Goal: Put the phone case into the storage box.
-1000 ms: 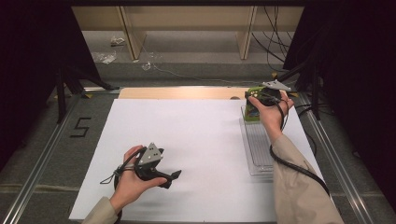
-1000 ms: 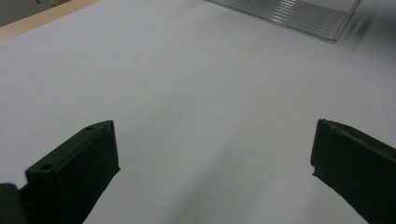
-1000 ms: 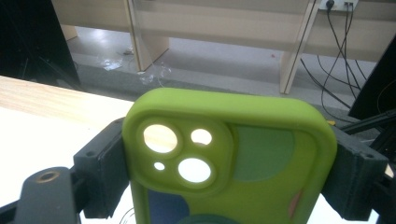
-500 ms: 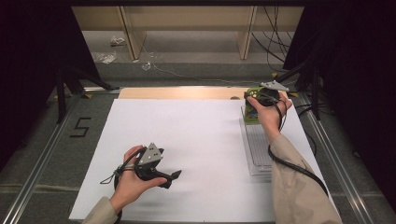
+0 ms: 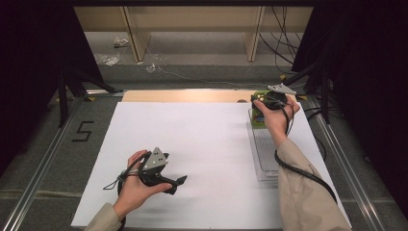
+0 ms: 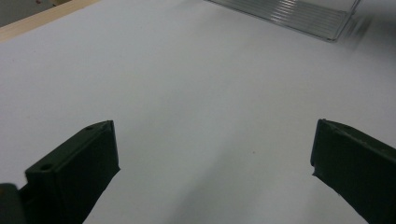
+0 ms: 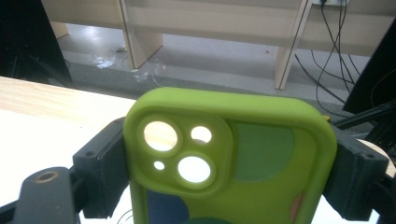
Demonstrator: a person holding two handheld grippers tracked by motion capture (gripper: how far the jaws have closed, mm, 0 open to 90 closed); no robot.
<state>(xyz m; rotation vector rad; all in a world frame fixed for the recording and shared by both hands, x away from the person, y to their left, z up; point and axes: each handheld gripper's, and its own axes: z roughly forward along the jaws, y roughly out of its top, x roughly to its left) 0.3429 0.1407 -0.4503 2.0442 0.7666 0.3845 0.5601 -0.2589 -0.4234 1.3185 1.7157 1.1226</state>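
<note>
Worktop (image 5: 202, 144) under white sheet, bare for handling. Clear tray (image 5: 264, 154) at right edge, likely case's slot. Left tool (image 5: 180, 181) idle low, jaws wide, empty. Right tool (image 5: 257, 98) clamps green case (image 7: 229, 168) by sides, lifted over tray's far end.

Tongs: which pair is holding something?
The right tongs, at the table's far edge, pinch a green phone case. The left tongs gape over bare white table.
</note>
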